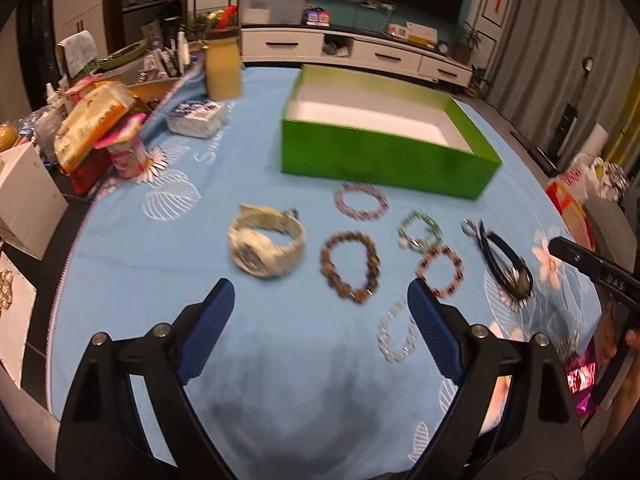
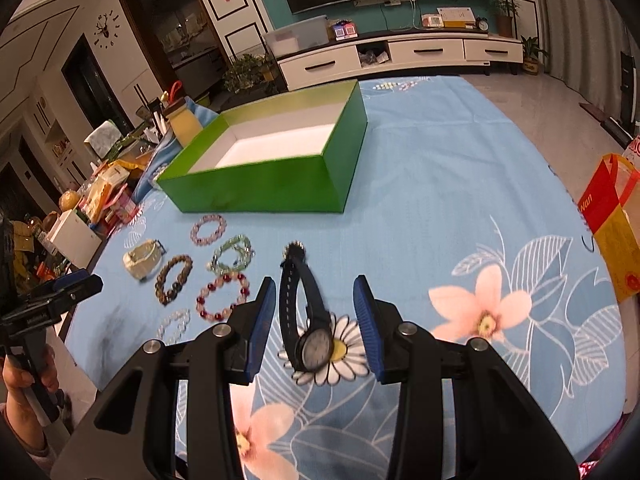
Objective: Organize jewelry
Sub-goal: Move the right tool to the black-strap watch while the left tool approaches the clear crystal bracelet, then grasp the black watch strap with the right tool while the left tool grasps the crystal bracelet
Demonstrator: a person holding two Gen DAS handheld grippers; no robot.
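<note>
Our left tongs (image 1: 320, 308) hang wide open and empty above the white watch (image 1: 265, 245) and brown bead bracelet (image 1: 349, 265) on the blue-clothed counter (image 1: 160, 248). Our right tongs (image 2: 315, 307), partly open, straddle the black watch (image 2: 306, 312) without pressing it. We should lower squarely, pinch the strap, then carry it to the empty green box (image 2: 280, 178) behind.

My left gripper (image 1: 320, 312) hangs over the blue cloth (image 1: 132, 264) with its jaws wide and nothing between them. At twelve o'clock sits the open green box (image 1: 380, 160). The white watch (image 1: 266, 246) lies at eleven, the brown bracelet (image 1: 350, 266) dead ahead, the red bracelet (image 1: 440, 270) at one, and the black watch (image 1: 506, 264) at two. The clear bracelet (image 1: 396, 334) is partly hidden behind my right finger.
</note>
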